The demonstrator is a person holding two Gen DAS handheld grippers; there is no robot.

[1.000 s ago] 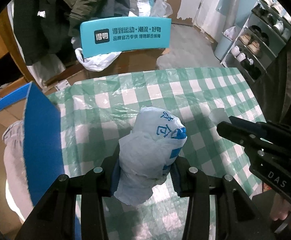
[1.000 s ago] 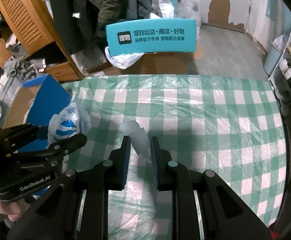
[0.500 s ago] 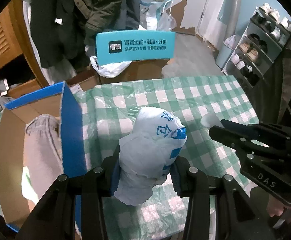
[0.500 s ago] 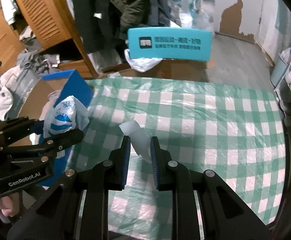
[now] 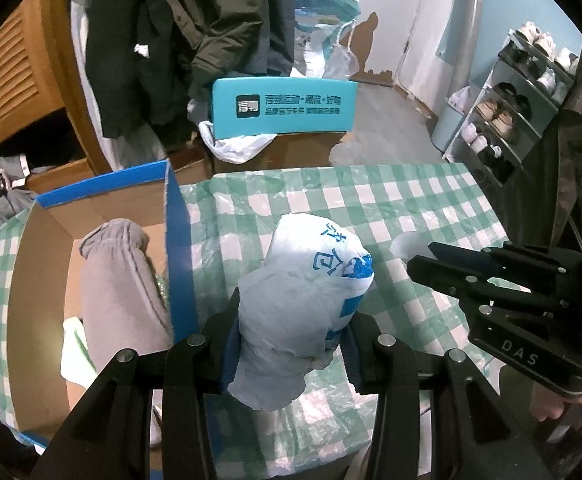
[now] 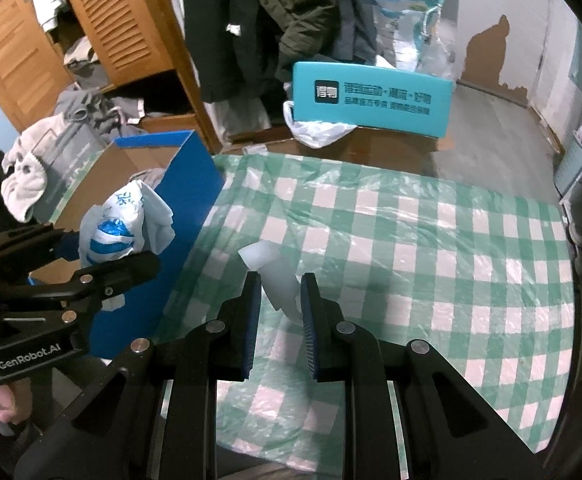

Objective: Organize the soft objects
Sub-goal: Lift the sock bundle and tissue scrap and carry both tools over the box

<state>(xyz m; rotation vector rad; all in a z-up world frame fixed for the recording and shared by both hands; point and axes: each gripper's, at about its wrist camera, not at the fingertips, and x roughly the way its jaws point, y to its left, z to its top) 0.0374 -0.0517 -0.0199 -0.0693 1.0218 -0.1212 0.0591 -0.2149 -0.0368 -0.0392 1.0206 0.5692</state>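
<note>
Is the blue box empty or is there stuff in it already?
Not empty. The blue box is open on top, and a rolled grey garment lies inside with something pale beside it. What lies underneath cannot be seen.

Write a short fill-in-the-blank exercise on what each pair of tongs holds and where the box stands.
1. The left tongs are shut on a crumpled white and ____ plastic bag.
2. The right tongs pinch a small translucent ____ piece.
3. The open cardboard box with blue outer walls holds a rolled ____ garment.

Missing words: blue; white; grey
</note>
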